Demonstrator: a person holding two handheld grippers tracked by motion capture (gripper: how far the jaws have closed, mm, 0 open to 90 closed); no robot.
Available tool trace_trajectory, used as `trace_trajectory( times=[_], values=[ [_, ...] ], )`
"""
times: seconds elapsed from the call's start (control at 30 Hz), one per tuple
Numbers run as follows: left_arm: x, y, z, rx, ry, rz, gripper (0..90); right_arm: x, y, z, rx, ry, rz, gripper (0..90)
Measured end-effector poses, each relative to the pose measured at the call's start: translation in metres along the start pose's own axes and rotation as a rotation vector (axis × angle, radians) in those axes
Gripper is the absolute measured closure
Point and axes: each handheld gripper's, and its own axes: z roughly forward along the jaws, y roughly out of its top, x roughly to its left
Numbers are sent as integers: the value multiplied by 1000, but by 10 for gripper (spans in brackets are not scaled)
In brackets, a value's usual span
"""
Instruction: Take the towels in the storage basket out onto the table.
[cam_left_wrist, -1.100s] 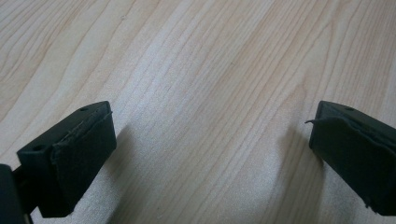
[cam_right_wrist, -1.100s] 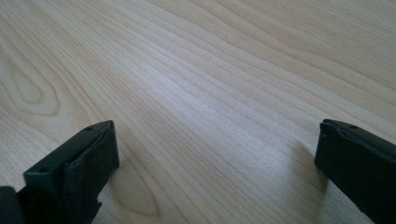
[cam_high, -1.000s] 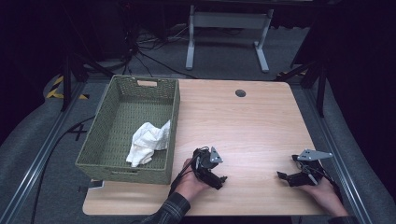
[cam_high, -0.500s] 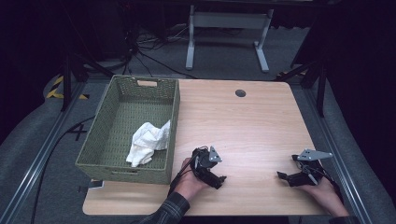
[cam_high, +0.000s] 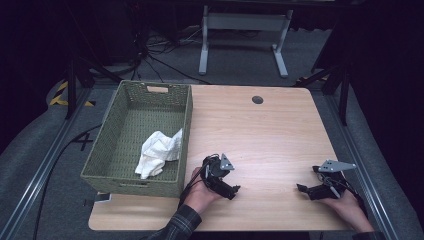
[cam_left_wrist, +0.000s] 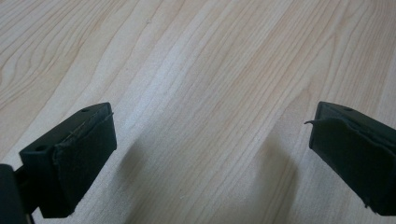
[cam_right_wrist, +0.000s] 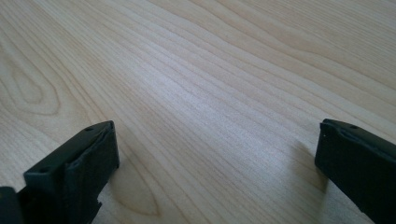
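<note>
Both claws rest low on the pale wooden surface (cam_high: 260, 135) with jaws spread wide and empty — the left claw (cam_high: 231, 190) just beside the green woven basket (cam_high: 186, 125) where the crumpled white cloth (cam_high: 157, 152) lies, the right claw (cam_high: 306, 190) well apart — seemingly idle, and nothing has moved since the earlier frames.

The table (cam_high: 260, 135) is evenly lit from above amid dark surroundings, soft shadows are cast beneath blurred jaws, and wood grain is rendered sharply.
</note>
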Motion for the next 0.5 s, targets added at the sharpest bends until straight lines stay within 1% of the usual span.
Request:
trace_trajectory(
  times=[0.03,0.1,0.2,0.33,0.37,0.4,0.43,0.47,0.5],
  values=[
    [1,1,-2,-15,7,-9,12,0,0,0,0,0,0,0],
    [1,1,-3,-14,13,-5,12,0,0,0,0,0,1,0],
    [2,1,-5,-15,14,-17,12,0,0,0,0,0,1,0],
    [4,2,-8,-9,22,-18,12,0,0,0,0,0,0,0],
    [4,2,-8,-18,25,-19,12,0,0,0,0,0,1,0],
    [4,2,-8,-16,24,-24,12,0,0,0,0,0,0,0],
    [5,2,-9,-16,26,-20,12,0,0,0,0,0,0,0],
    [5,2,-10,-19,24,-31,12,0,0,0,0,0,1,0],
    [5,3,-10,-19,24,-30,12,0,0,0,0,0,1,0]
  ],
)
